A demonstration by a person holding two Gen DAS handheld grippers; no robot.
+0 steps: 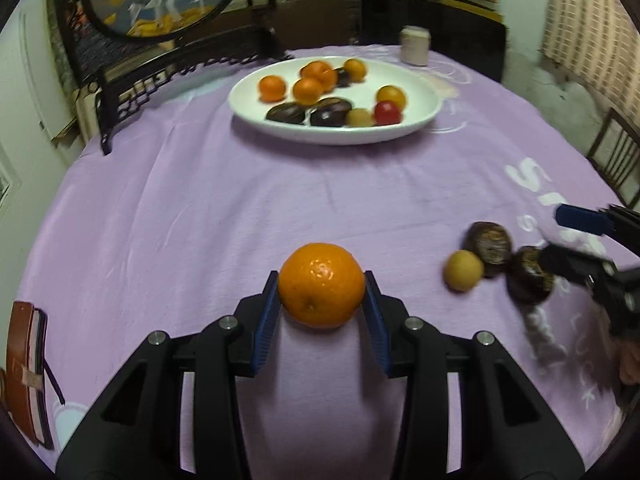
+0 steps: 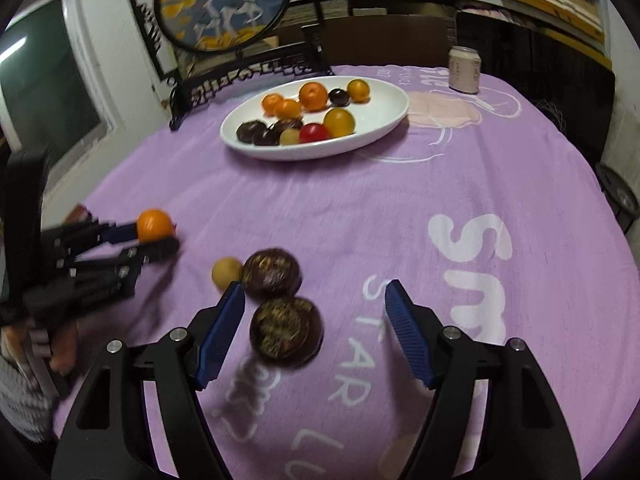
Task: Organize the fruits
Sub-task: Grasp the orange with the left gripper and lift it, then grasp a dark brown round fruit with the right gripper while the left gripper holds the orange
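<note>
The left gripper clamps an orange just above the purple tablecloth. The right gripper stands released around a dark fruit, short of the white plate.

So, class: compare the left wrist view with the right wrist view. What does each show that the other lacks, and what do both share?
Only the left wrist view shows the brown leather-bound notebook at the table's edge and the left claw seen from behind, shut on the round orange mandarin.

Only the right wrist view shows the right claw from behind, open around the nearer dark round mangosteen, and a grey knitted sleeve.

Both show the white oval plate of fruit, the pale drink can, the lilac printed tablecloth and the small yellow fruit.
</note>
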